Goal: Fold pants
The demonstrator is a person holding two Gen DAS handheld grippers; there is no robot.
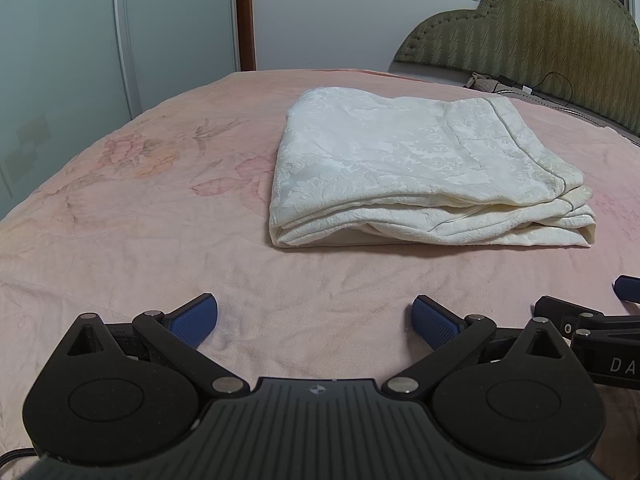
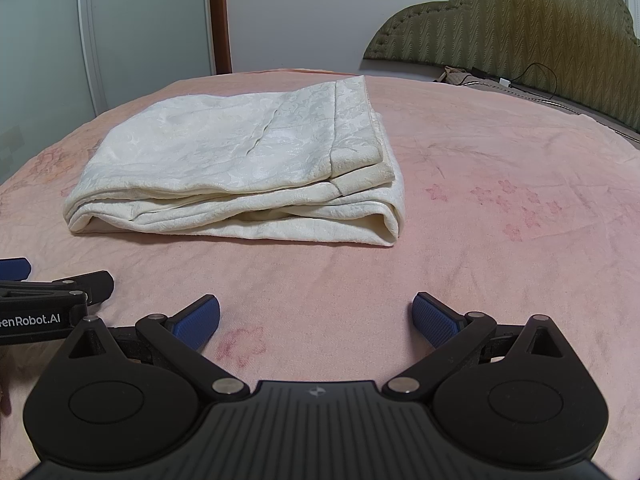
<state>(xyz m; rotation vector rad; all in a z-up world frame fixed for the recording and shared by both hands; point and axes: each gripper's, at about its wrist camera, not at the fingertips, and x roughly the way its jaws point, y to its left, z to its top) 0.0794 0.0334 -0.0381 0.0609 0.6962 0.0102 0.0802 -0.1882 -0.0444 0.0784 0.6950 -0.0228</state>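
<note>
The cream-white patterned pants (image 1: 420, 168) lie folded in a flat, layered rectangle on the pink bed; they also show in the right wrist view (image 2: 240, 168). My left gripper (image 1: 315, 320) is open and empty, low over the sheet, short of the pants' near edge. My right gripper (image 2: 316, 318) is open and empty, also short of the near edge. The right gripper's side shows at the right edge of the left wrist view (image 1: 592, 328). The left gripper's side shows at the left edge of the right wrist view (image 2: 48, 300).
The pink floral bedsheet (image 1: 140, 220) covers the bed. An olive padded headboard (image 1: 540, 28) stands at the far right with a black cable (image 1: 556, 84) and small items at its base. White wardrobe doors (image 1: 80, 40) stand at the left.
</note>
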